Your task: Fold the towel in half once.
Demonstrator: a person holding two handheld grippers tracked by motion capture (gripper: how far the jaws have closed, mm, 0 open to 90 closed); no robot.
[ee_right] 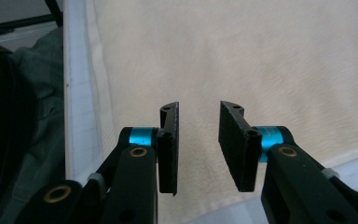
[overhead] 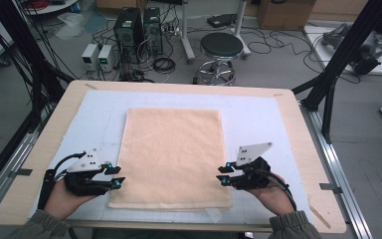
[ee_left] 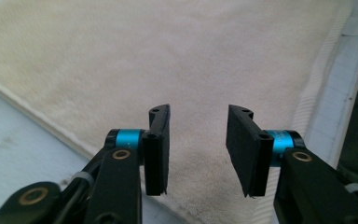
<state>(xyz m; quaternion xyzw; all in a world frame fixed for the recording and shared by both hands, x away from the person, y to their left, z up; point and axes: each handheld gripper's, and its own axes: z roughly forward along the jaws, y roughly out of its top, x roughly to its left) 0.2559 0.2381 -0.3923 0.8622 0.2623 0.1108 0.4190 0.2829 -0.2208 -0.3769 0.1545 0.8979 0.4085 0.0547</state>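
- One cream towel (overhead: 171, 157) is laid flat on the pale blue mat (overhead: 258, 119), which covers the wooden table (overhead: 306, 149); the cloth sits centred, with its near edge close to the person's side.
- The left gripper (overhead: 117, 176) is held at the towel's near left corner, and its jaws are parted with nothing between them, as is seen in the left gripper view (ee_left: 197, 149).
- The right gripper (overhead: 223, 175) is held at the near right edge of the towel, and its jaws are likewise spread and empty, as the right gripper view (ee_right: 198, 147) shows.
- The step in hand is judged to be the taking of the two near corners, probably for a fold away from the person.
- For a clean grip, each pair of jaws should be lowered so that one jaw is slid under the edge and only a single layer is pinched; the mat beneath should not be caught.
- Both corners are best seized at matching spots, so that the cloth is lifted evenly and no skew is put into the fold.
- Counted: one towel, one mat, one table, two grippers, two hands; one stool (overhead: 221, 47) is seen on the floor beyond.
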